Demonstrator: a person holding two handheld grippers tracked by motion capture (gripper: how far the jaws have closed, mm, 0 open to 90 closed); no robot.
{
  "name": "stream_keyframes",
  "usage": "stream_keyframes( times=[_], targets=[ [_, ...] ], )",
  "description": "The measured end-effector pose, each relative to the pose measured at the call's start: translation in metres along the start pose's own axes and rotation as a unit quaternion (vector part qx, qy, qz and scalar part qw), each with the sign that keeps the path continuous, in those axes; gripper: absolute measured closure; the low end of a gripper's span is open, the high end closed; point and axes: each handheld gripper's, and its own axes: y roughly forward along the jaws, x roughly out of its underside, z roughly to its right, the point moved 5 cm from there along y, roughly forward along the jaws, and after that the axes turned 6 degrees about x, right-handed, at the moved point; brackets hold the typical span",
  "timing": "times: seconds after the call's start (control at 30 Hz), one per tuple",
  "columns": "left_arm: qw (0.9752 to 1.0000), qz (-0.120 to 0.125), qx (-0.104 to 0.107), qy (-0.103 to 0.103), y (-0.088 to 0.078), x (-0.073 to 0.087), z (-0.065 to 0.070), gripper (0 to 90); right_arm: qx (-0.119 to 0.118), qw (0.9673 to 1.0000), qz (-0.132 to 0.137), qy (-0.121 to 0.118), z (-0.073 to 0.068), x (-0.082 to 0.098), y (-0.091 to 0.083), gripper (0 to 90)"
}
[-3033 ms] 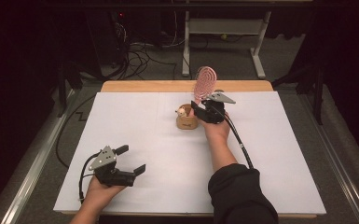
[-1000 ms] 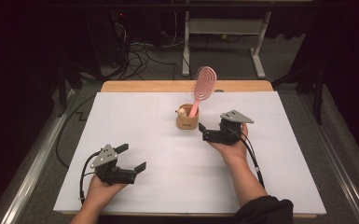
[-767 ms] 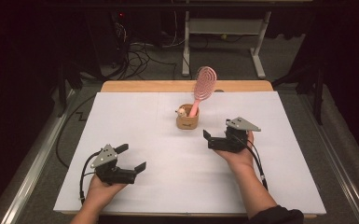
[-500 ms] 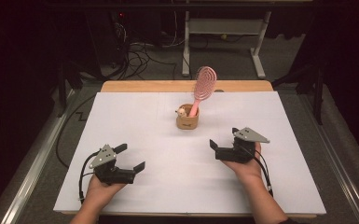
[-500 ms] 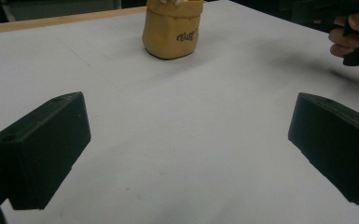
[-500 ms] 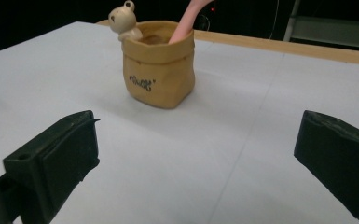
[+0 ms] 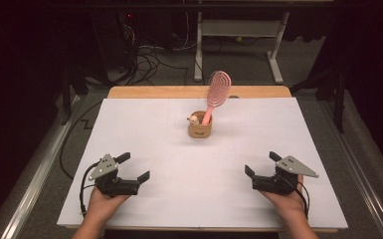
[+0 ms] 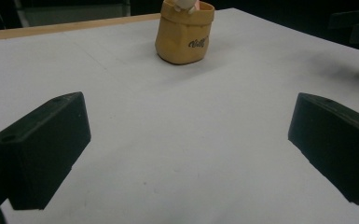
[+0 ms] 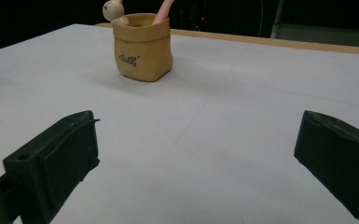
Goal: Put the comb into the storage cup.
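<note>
A small tan pouch [image 7: 200, 130] stands upright near the middle back of the white table [image 7: 179, 199]. A pink hairbrush [image 7: 217, 89] sticks up out of it, handle down, leaning right. A small cream figure [image 7: 194, 119] peeks over the pouch's left rim. The same pouch [image 8: 184, 31] [image 9: 142, 46] shows far ahead in both gripper views. My left gripper [image 7: 133, 168] rests at the front left, open and empty. My right gripper [image 7: 261, 164] rests at the front right, open and empty. Both are well short of the pouch.
A wooden strip [image 7: 199, 92] runs along the table's far edge. Beyond it are cables [image 7: 151, 55] on the floor and a white metal frame [image 7: 239, 30]. Metal rails [image 7: 35, 179] flank the table on both sides.
My right gripper let go of the hairbrush standing in the pouch and drew back toward the front right of the table, jaws open. My left gripper stayed put.
</note>
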Motion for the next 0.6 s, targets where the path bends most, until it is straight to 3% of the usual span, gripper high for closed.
stream_keyframes(
  times=[0.2,0.43,0.6],
  targets=[
    [1.0000,0.003,-0.005,0.000,-0.003,0.000,0.000,0.0,0.011,0.9996,0.025,0.003,0.010,0.011,-0.031,0.4],
    [0.9999,-0.007,-0.002,0.009,0.001,0.002,0.002,0.0,0.018,0.9993,0.032,0.004,0.014,0.010,-0.030,0.4],
    [1.0000,-0.002,-0.004,0.008,-0.001,0.001,0.002,0.0,0.018,0.9995,0.026,0.005,0.015,0.013,-0.030,0.4]
  ],
)
